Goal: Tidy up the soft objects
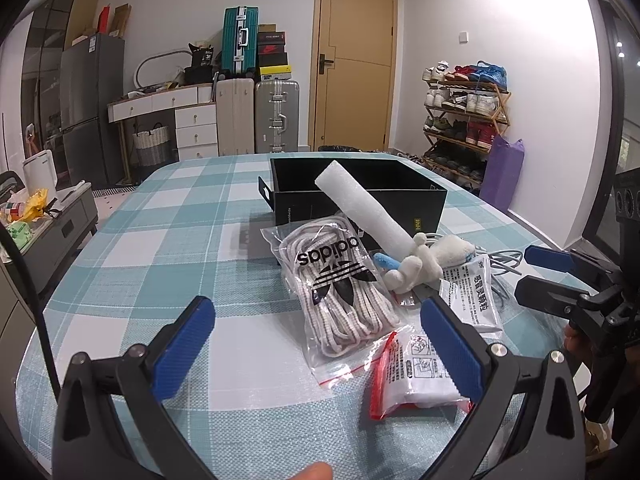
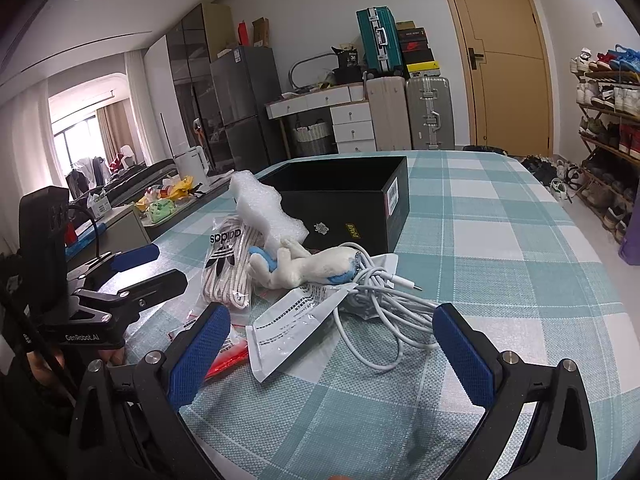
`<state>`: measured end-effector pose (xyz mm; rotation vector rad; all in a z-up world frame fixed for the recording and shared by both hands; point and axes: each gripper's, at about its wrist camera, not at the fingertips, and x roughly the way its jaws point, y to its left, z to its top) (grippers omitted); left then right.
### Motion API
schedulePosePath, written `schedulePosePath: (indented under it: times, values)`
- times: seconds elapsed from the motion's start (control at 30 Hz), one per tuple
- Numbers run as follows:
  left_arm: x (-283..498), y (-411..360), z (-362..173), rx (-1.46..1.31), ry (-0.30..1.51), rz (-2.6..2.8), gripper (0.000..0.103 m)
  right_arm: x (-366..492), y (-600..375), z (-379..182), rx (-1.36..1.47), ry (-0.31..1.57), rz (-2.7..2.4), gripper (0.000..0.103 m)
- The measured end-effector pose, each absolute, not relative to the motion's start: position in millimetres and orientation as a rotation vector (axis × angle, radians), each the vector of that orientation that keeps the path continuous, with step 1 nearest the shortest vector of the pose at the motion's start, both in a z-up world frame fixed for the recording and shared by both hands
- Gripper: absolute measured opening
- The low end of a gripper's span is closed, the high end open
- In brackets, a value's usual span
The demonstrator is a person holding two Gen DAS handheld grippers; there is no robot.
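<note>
On the teal checked tablecloth point(image 1: 168, 248) lies a pile in front of an open black box point(image 1: 360, 196) point(image 2: 344, 200). It holds a clear bag of white shoelaces point(image 1: 340, 288) point(image 2: 226, 264), a white and blue plush toy point(image 1: 420, 264) point(image 2: 308, 268), a white foam piece point(image 1: 360, 208) point(image 2: 264, 208) leaning on the box, a printed white sachet point(image 1: 472, 292) point(image 2: 296, 320), a coiled white cable point(image 2: 384, 320) and a red-edged zip bag point(image 1: 412, 376). My left gripper point(image 1: 316, 306) point(image 2: 170, 264) is open just short of the laces bag. My right gripper point(image 2: 330, 312) point(image 1: 524, 272) is open before the sachet and cable. Neither holds anything.
A grey side table point(image 1: 60, 220) with snack packets stands left of the table. Behind are suitcases point(image 1: 276, 116), a white drawer desk point(image 1: 192, 120), a yellow door point(image 1: 356, 60) and a shoe rack point(image 1: 464, 120). A purple bag point(image 1: 502, 172) leans by the rack.
</note>
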<state>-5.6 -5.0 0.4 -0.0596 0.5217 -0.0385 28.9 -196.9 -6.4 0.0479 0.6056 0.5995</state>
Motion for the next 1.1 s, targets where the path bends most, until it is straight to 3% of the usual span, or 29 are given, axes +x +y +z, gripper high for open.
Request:
schedulePosePath:
  times: [1.1]
  values:
    - [-6.6, -6.9, 0.9, -0.048, 0.519, -0.039, 0.103, 29.6, -197.6, -4.6, 0.048, 0.611, 0.583, 0.103]
